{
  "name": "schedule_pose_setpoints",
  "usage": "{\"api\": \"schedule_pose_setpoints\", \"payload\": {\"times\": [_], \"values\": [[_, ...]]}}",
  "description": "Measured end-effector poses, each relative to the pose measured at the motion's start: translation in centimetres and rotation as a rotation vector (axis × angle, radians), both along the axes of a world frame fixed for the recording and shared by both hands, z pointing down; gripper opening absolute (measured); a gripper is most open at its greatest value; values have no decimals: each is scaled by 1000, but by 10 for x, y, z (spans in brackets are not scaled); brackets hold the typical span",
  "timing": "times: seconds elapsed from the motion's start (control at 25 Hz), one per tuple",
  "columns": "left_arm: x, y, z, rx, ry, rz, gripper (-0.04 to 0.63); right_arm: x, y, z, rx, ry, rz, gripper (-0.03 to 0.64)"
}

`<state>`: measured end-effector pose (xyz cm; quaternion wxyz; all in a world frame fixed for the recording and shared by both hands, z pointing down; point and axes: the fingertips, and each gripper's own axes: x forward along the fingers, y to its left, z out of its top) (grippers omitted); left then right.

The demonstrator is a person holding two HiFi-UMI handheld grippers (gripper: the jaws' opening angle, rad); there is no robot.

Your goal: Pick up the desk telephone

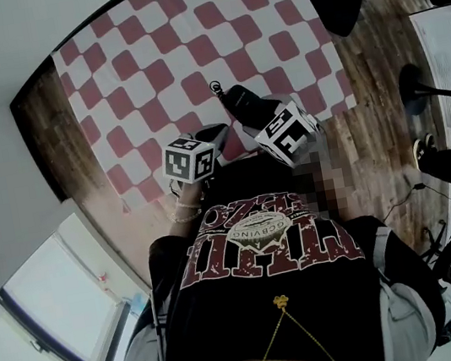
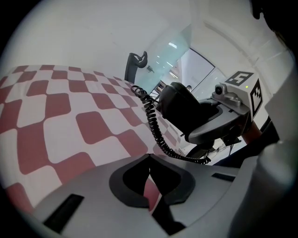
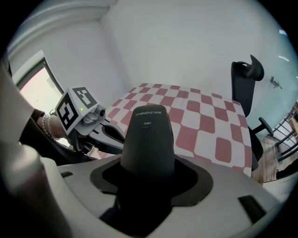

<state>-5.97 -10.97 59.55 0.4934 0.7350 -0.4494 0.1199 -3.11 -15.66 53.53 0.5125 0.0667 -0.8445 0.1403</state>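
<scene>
Right gripper (image 3: 148,173): fingers clamped on the desk telephone handset (image 3: 148,135), a dark grey, smooth, rounded-end moulding with small pale print near its tip. The handset is held in the air above the near edge of the bench (image 1: 144,52), which is covered by a red-and-white checked cloth. A black coiled cord (image 2: 156,130) hangs from the handset. Left gripper (image 2: 150,186): fingers closed together, nothing between them, just beside the right gripper.

White print on the black telephone handset (image 3: 148,135), just beyond the right gripper's (image 3: 147,179) fingertips, reads "CHINO-E", with "A061" beneath it.
</scene>
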Motion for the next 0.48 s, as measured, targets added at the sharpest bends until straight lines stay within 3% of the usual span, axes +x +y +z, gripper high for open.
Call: {"api": "schedule_pose_setpoints", "payload": {"times": [0.48], "values": [[-2,0,6,-21,3,1,9,-8,12,-31,-18,3,-95,287]]}}
